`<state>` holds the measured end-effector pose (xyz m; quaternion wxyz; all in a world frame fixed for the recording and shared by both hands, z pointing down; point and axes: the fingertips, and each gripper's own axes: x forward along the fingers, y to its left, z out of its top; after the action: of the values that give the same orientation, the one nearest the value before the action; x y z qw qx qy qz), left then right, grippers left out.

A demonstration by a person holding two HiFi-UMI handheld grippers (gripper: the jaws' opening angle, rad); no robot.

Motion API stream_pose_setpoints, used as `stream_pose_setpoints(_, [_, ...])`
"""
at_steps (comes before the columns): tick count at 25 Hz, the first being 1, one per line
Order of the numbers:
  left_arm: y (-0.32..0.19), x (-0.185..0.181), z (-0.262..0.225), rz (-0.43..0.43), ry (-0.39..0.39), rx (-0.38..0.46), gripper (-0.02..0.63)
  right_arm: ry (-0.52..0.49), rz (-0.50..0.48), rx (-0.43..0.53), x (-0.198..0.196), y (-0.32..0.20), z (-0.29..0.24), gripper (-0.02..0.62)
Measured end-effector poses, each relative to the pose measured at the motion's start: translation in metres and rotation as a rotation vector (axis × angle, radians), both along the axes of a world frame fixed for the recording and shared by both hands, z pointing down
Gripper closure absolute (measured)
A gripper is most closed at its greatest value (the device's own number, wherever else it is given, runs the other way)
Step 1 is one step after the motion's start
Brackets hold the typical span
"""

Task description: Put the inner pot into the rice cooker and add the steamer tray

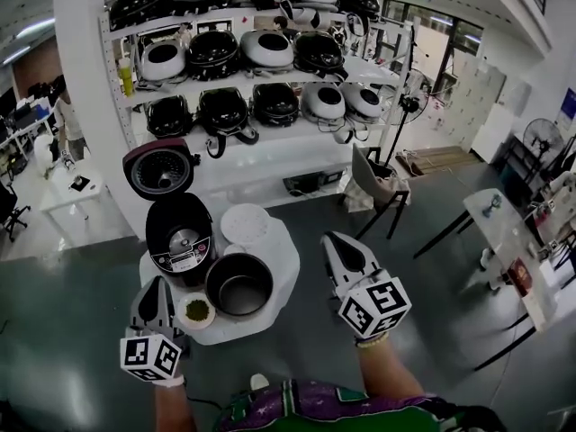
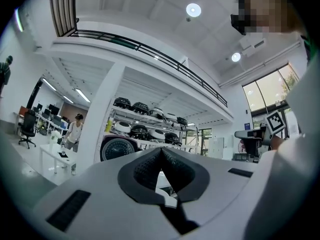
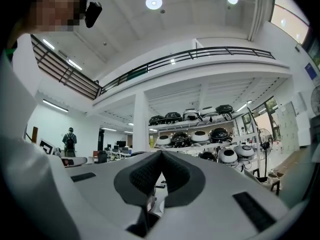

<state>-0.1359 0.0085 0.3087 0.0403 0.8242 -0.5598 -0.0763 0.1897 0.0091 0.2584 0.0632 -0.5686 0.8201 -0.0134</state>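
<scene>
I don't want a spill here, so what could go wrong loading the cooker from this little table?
The dark metal inner pot sits close beside the small bowl of green contents near the front edge of the small white table; lifting the pot could knock the bowl off. Both the left tool and right tool are shut and empty, so they must open before reaching, or they may shove the pot.

The left forearm (image 1: 171, 405) and right forearm (image 1: 393, 373) reach forward from the bottom of the head view, and each hand holds a gripper pointing level. The left gripper (image 1: 156, 286) is at the near left edge of the white table (image 1: 286, 261), its jaws pressed together with nothing between them. The right gripper (image 1: 335, 241) is just beside the table's right edge, jaws likewise together and empty. Each gripper has a marker cube at its wrist end.
</scene>
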Motion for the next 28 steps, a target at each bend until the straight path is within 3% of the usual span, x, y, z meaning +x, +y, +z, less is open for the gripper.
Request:
stream_pose_setpoints(11, [-0.067,-0.021,0.015,0.067,-0.033,-0.009,0.584,0.004,0.058,-0.006,-0.030,-0.051,0.015,0.589])
stream_pose_setpoints(17, [-0.077,-0.022,0.027,0.080,-0.010,-0.011,0.580,0.020,0.036,-0.019,-0.037,-0.066,0.027,0.589])
stream_pose_setpoints(18, [-0.078,-0.021,0.025,0.083,-0.006,-0.007,0.561,0.019,0.031,-0.021,-0.039,-0.070,0.028,0.589])
stream_pose_setpoints(23, [-0.085,-0.010,0.025,0.135,-0.003,-0.007,0.273,0.021,-0.001,-0.020,-0.052,-0.081,0.027,0.589])
stream_pose_setpoints(28, [-0.091,-0.007,0.043,0.146,-0.030,-0.036,0.218,0.020,-0.022,-0.020,-0.063,-0.086,0.032,0.589])
